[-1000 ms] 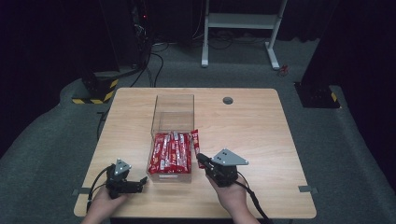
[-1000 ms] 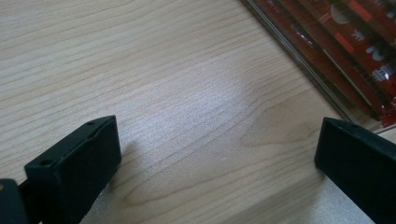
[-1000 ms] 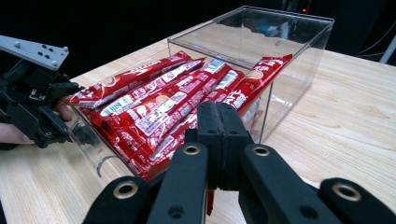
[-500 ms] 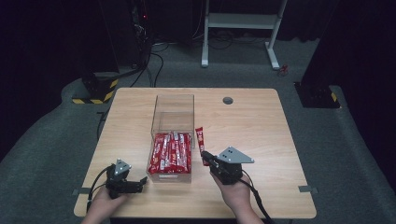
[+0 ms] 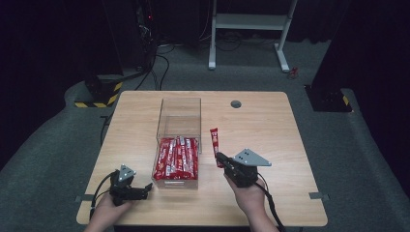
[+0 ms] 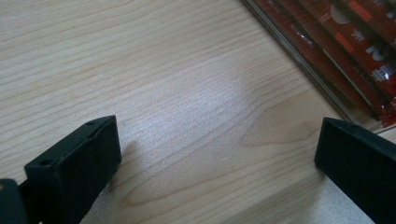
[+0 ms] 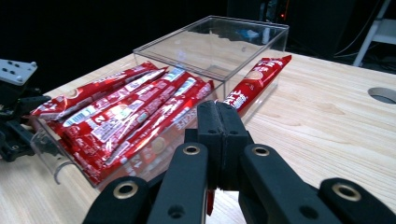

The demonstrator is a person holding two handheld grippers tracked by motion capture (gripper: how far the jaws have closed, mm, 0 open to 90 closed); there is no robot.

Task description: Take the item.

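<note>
red long snack packet (image 5: 214, 141) is clamped in the closed right gripper (image 5: 221, 158), long axis pointing up-frame, right of the clear plastic box (image 5: 179, 112); left gripper (image 5: 145, 190) open.

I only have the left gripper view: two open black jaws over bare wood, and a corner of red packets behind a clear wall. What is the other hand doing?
Observer: The right hand-held gripper is shut on the near end of one red packet, which is outside the clear box.
Operator: Which side of the box?
Observer: In the high view, to its right. The packet points away from the person, alongside that wall.
Operator: Is the box full?
Observer: No. The packets inside are piled in the near half. The far half is bare.
</note>
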